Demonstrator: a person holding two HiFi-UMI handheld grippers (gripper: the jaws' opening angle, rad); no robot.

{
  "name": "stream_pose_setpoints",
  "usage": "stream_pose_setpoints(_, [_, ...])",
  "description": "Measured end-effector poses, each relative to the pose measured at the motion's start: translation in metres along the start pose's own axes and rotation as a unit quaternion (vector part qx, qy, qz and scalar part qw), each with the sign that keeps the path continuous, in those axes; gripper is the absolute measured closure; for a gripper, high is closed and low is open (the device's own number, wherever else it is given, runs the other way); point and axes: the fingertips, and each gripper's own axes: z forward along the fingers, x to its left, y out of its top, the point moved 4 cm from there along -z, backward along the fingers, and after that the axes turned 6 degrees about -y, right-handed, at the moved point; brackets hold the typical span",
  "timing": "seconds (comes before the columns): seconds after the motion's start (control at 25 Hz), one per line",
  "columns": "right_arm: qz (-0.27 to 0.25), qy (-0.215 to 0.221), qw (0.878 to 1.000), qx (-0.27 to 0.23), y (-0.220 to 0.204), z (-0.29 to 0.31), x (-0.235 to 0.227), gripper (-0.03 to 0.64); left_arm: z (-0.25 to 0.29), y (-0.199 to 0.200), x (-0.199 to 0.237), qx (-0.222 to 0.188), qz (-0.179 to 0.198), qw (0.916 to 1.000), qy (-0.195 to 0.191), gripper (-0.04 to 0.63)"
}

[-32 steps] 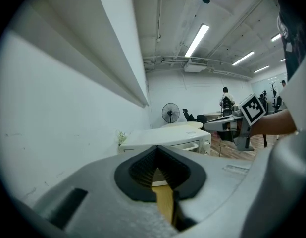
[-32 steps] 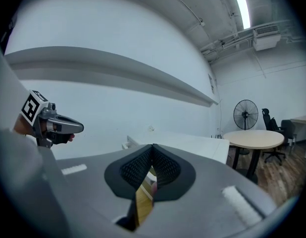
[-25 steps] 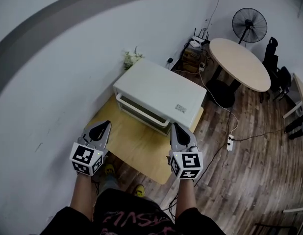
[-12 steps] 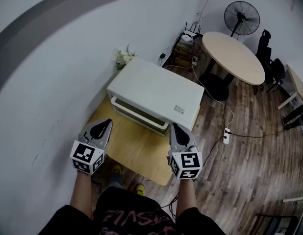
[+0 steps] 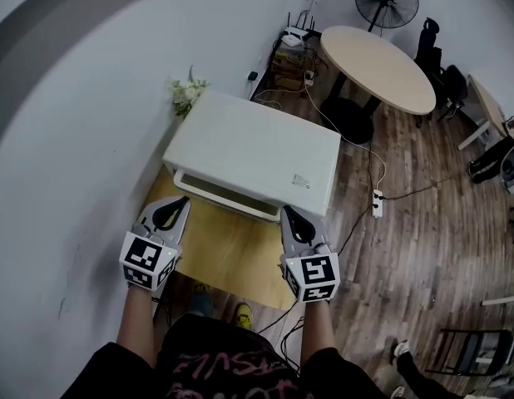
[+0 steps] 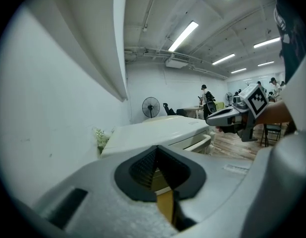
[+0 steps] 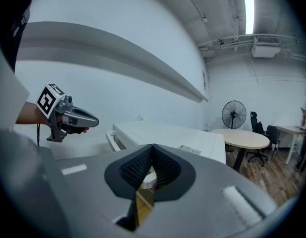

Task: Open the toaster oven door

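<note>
Your left gripper (image 5: 180, 203) and right gripper (image 5: 288, 214) are both closed tight on nothing. They flank the toaster oven (image 5: 257, 150) at your 12 o'clock on the wooden table (image 5: 232, 252), probably lined up for its still-closed door (image 5: 226, 189).

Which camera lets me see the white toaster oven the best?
The head view: it looks down on the whole toaster oven, top and front together. The left gripper view shows only part of its top and front, from low down; the right gripper view shows its top and one front corner.
</note>
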Motion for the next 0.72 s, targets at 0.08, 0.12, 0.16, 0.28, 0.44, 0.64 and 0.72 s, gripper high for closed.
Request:
stream_pose_setpoints(0.08, [-0.013,0.006,1.0,0.007,-0.001,0.002,0.004,0.607,0.007,-0.002,0.003,0.014,0.024,0.9995,-0.017,0.597])
stream_pose_setpoints(0.12, [-0.023,0.01,1.0,0.011,-0.001,0.003,0.006,0.607,0.011,-0.002,0.004,0.023,0.04,0.9986,-0.025,0.597])
stream_pose_setpoints(0.16, [-0.034,0.014,0.999,0.014,-0.001,0.004,0.008,0.607,0.014,-0.002,0.004,0.032,0.057,0.9973,-0.034,0.597])
stream_pose_setpoints(0.28, [-0.071,0.029,0.996,0.033,-0.004,0.007,0.015,0.584,0.026,-0.006,0.004,0.066,0.116,0.9892,-0.061,0.551])
stream_pose_setpoints(0.44, [-0.143,0.06,0.985,0.076,-0.014,0.013,0.026,0.52,0.042,-0.016,0.001,0.108,0.187,0.9714,-0.099,0.494])
stream_pose_setpoints(0.64, [-0.218,0.08,0.965,0.12,-0.025,0.023,0.035,0.463,0.056,-0.026,0.001,0.156,0.259,0.9451,-0.125,0.453])
stream_pose_setpoints(0.72, [-0.24,0.09,0.957,0.138,-0.031,0.027,0.04,0.422,0.06,-0.031,0.001,0.176,0.29,0.9314,-0.132,0.451])
